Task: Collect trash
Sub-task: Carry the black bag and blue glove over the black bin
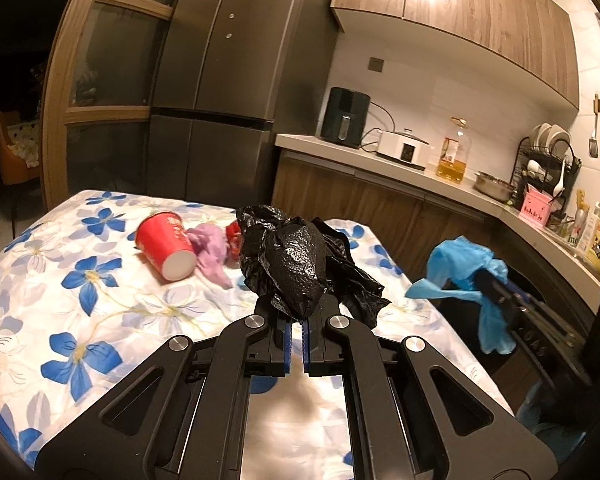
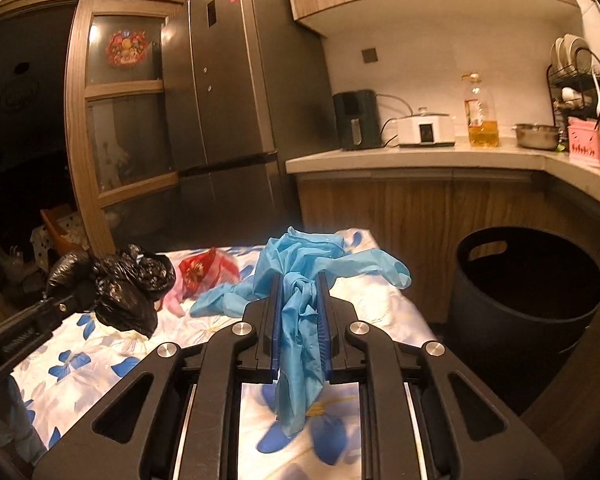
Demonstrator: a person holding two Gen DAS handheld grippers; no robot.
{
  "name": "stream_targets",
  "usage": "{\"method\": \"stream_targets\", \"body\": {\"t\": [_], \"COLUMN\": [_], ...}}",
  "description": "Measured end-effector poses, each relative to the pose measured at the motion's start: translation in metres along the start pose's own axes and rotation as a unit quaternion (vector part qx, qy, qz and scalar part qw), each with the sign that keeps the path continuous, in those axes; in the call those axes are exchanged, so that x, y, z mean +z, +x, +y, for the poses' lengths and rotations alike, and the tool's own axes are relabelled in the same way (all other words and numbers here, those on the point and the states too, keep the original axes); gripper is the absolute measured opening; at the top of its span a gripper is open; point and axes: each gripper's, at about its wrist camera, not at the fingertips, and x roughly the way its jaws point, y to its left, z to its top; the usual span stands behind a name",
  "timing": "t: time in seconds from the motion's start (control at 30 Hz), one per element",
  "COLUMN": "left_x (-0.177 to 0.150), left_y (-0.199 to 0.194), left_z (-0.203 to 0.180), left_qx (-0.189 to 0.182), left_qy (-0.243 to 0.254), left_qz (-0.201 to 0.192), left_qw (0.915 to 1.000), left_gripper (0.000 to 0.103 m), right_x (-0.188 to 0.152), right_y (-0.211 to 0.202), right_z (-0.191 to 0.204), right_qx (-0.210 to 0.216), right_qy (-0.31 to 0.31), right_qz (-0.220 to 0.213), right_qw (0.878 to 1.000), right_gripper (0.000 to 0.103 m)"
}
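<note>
My left gripper [image 1: 297, 320] is shut on a crumpled black plastic bag [image 1: 296, 264] and holds it above the table; the bag also shows in the right wrist view [image 2: 128, 292]. My right gripper [image 2: 299, 280] is shut on a blue rubber glove [image 2: 300, 320], held above the table's right edge; the glove also shows in the left wrist view [image 1: 460, 264]. A red paper cup [image 1: 166, 246] lies on its side on the flowered tablecloth [image 1: 60, 280]. A pink glove [image 1: 212, 252] and a red wrapper [image 2: 204, 272] lie beside it.
A dark round bin [image 2: 528, 296] with handle holes stands on the floor right of the table, under the counter [image 2: 420, 158]. The counter holds an air fryer, a cooker, an oil bottle, a pot and a dish rack. A fridge [image 2: 236, 100] stands behind the table.
</note>
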Motion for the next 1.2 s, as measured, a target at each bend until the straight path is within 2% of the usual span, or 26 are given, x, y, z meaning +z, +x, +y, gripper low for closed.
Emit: {"method": "stream_targets", "body": {"t": [0.67, 1.2], "left_x": [0.009, 0.018], "left_y": [0.033, 0.066], "left_z": [-0.083, -0.168], "left_qx": [-0.048, -0.117], "left_qy": [0.061, 0.117], "left_qz": [0.003, -0.01], "left_qw": [0.9969, 0.9862], "left_gripper": [0.002, 0.002], "right_x": [0.021, 0.036], "right_y": [-0.04, -0.058], "right_z": [-0.072, -0.139], "right_qx": [-0.079, -0.155], "right_qy": [0.019, 0.056], "right_qz": [-0.048, -0.084], "right_qw": [0.996, 0.983], "right_gripper": [0.016, 0.016]}}
